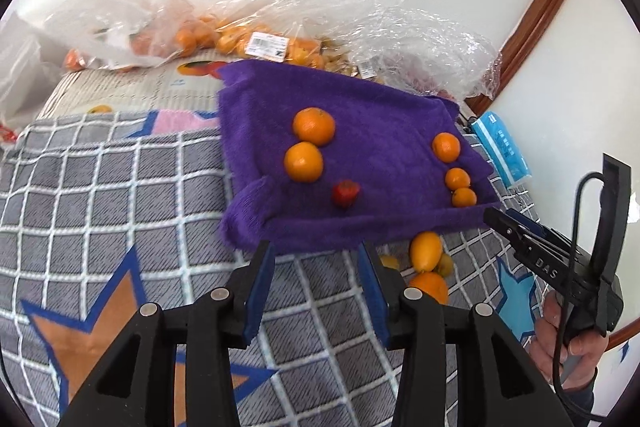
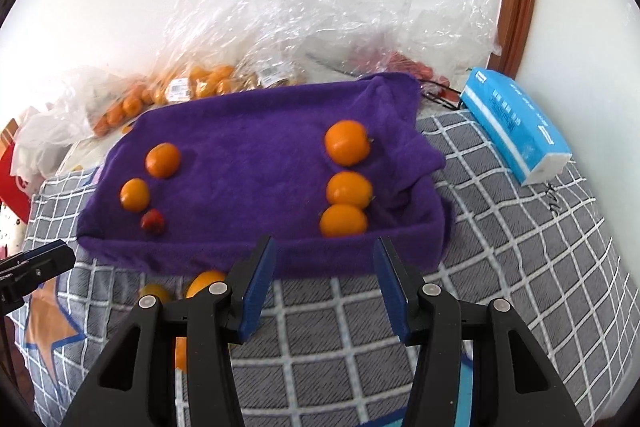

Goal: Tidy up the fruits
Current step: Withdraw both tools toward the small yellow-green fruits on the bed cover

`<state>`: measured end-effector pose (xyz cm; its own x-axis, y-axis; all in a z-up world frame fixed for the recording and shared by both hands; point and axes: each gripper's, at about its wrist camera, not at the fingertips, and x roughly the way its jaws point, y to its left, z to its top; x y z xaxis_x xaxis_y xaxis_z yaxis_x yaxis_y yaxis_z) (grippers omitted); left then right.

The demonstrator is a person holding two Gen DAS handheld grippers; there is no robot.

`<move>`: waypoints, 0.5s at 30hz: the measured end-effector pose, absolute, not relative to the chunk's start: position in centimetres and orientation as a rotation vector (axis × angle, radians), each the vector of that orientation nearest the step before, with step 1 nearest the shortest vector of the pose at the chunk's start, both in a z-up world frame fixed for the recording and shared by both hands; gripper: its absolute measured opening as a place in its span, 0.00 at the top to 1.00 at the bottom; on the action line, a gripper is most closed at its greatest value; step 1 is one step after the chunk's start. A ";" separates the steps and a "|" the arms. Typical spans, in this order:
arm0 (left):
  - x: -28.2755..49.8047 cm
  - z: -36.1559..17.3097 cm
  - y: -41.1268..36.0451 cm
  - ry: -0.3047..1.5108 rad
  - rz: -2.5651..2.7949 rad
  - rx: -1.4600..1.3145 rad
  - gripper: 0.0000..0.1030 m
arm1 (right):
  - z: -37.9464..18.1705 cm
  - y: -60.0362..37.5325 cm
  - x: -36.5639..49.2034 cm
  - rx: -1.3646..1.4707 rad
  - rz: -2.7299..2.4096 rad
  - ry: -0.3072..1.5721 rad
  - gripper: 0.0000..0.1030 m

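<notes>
Both sets of jaws stand wide apart and hold nothing — the left gripper (image 1: 316, 267) and the right gripper (image 2: 324, 263) each hover over the checked blanket (image 2: 520, 267), just short of the near edge of the purple towel (image 2: 248, 163). On that towel the fruit lies sorted, it seems, by kind: two larger oranges (image 1: 309, 145) in a short row at the left with a red strawberry (image 1: 345, 193) just near of them, and three smaller oranges (image 2: 346, 187) lined up at the right. Several loose fruits (image 1: 426, 251) — yellow-orange ones — lie off the towel on the blanket by its near edge, likely the next to be placed. Farther off, clear plastic bags (image 1: 280, 27) of fruit lean along the wall, and a blue tissue pack (image 2: 516, 125) sits at the right.
</notes>
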<state>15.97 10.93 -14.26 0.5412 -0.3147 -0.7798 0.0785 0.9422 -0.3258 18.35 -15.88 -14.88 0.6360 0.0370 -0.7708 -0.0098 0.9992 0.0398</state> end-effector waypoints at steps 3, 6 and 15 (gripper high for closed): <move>15.1 -14.6 11.8 0.978 -0.215 -0.272 0.60 | -15.0 -15.2 17.3 0.025 0.047 0.884 0.51; 14.6 -14.9 12.5 0.985 -0.200 -0.289 0.60 | -15.0 -14.6 16.5 0.022 0.063 0.883 0.51; 13.7 -15.6 12.9 1.006 -0.175 -0.283 0.60 | -16.6 -12.8 15.4 0.037 0.147 0.917 0.59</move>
